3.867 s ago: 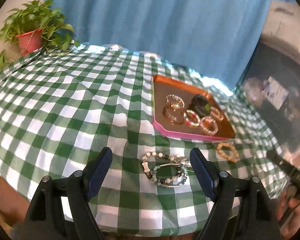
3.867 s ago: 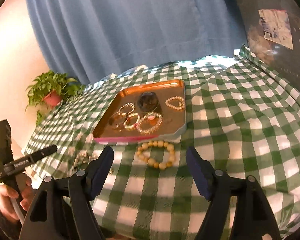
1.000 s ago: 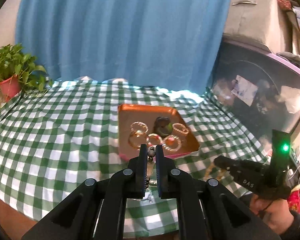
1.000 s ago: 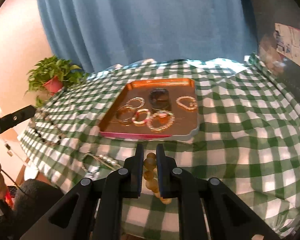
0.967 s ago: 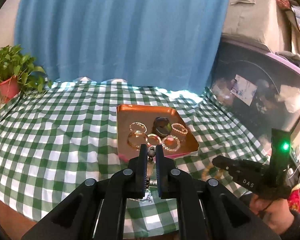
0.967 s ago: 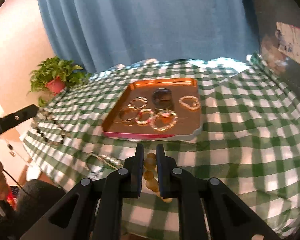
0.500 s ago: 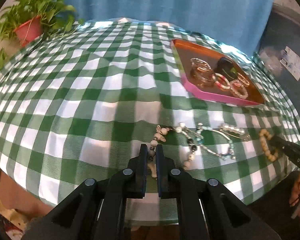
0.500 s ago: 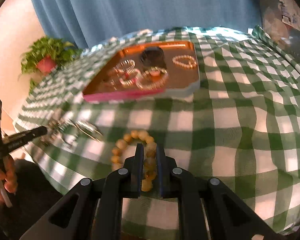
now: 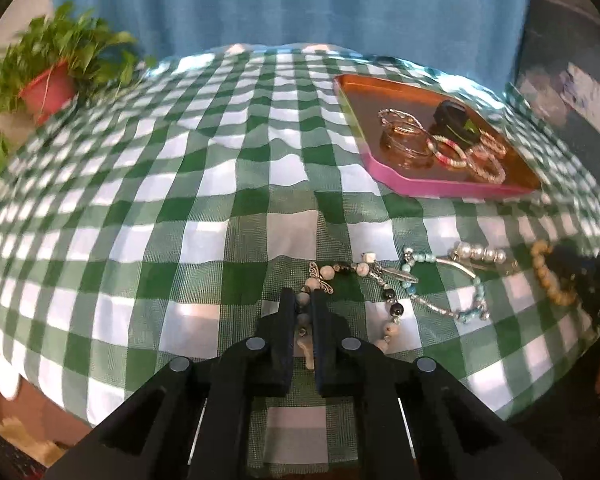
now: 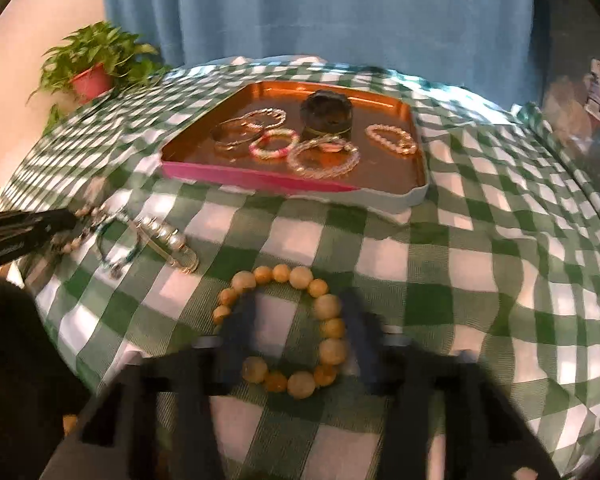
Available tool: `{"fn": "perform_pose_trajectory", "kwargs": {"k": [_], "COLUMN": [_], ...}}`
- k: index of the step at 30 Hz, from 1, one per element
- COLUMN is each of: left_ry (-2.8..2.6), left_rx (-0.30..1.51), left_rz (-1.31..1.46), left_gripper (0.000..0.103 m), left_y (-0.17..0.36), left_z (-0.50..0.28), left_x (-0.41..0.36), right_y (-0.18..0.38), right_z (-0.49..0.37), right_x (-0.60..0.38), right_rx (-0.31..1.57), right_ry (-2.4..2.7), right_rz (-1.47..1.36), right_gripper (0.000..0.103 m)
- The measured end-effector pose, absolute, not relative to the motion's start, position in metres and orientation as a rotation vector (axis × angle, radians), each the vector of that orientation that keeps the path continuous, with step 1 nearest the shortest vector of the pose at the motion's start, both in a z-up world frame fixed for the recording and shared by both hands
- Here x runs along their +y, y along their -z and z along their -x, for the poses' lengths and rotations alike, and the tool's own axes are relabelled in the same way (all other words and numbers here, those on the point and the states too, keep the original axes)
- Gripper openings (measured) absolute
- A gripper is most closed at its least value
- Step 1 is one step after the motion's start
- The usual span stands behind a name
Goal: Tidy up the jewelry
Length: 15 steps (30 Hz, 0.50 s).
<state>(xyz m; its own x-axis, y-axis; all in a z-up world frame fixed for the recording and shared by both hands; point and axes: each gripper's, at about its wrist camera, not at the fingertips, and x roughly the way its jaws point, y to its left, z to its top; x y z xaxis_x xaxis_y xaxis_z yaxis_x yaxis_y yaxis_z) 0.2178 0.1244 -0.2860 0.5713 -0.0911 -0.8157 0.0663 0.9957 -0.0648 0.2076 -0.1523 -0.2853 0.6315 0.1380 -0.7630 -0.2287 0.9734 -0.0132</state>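
My left gripper (image 9: 303,304) is shut on a black-and-white bead bracelet (image 9: 356,280) with silver charms that lies on the checked cloth. A pearl and turquoise bangle (image 9: 460,276) lies beside it. My right gripper (image 10: 300,316) is blurred, its jaws apart on either side of a tan bead bracelet (image 10: 324,312) that lies on the cloth. An orange tray with a pink rim (image 10: 260,176) holds several bracelets and a dark round box (image 10: 327,114); it also shows in the left wrist view (image 9: 440,186).
A potted plant (image 9: 52,80) stands at the far left of the table, also seen in the right wrist view (image 10: 92,68). A blue curtain (image 10: 320,8) hangs behind. The table's front edge lies just below both grippers. The left gripper's tip (image 10: 32,224) shows at the right view's left.
Both grippers came down from a lifted position to the cloth near the front edge. The right gripper has opened, leaving the tan bracelet on the cloth. The left stays shut on its bracelet.
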Motion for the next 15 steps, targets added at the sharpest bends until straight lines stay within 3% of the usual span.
{"fn": "perform_pose_trajectory", "kwargs": {"k": [15], "left_ry": [0.141], "left_rx": [0.773], "left_rz": [0.08], "left_gripper": [0.008], "left_y": [0.17], "left_z": [-0.183], "left_x": [0.09], "right_y": [0.238], "right_z": [-0.188], "right_x": [-0.18], "right_rx": [0.787], "right_ry": [-0.209], "right_rz": [-0.106], "right_gripper": [0.012]}}
